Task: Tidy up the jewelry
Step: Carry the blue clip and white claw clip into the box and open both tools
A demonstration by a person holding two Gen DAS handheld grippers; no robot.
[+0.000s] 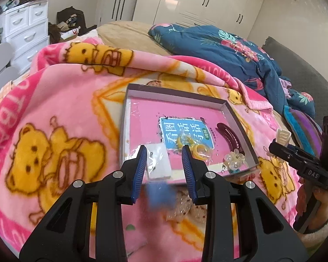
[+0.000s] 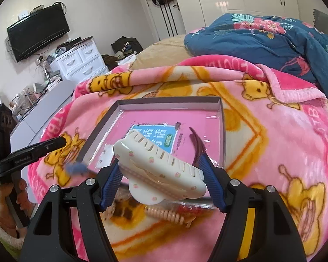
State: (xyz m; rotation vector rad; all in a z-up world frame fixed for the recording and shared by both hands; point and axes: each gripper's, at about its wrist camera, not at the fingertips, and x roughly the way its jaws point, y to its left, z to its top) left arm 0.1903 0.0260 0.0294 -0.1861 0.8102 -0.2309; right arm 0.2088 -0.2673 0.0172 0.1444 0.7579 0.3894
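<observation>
Right tool [image 2: 161, 178] is clamping a cream hair claw clip [image 2: 161, 170], holding it just above the near edge of the shallow box [image 2: 222, 131] lying on the pink bear blanket [image 2: 273, 152] on the bed. Left tool [image 1: 165, 170] is hanging released with nothing between its blue pads [image 1: 142, 170], a blurred blue item [image 1: 160, 196] sitting just below it. Inside the box: maroon clip [image 1: 228, 137], yellow rings [image 1: 200, 150], clear beads [image 1: 234, 161], white packet [image 1: 158, 161].

A blue object [image 1: 160, 193] shows only as a smear under the left gripper [image 1: 165, 152], its shape unreadable. In the right wrist view, the cream hair claw [image 2: 161, 170] covers the box's [image 2: 164, 103] near half, and the coiled hair tie [image 2: 167, 215] sits half-hidden beneath it. The dark red clip [image 2: 195, 146] disappears behind a blue finger pad [image 2: 210, 179].
</observation>
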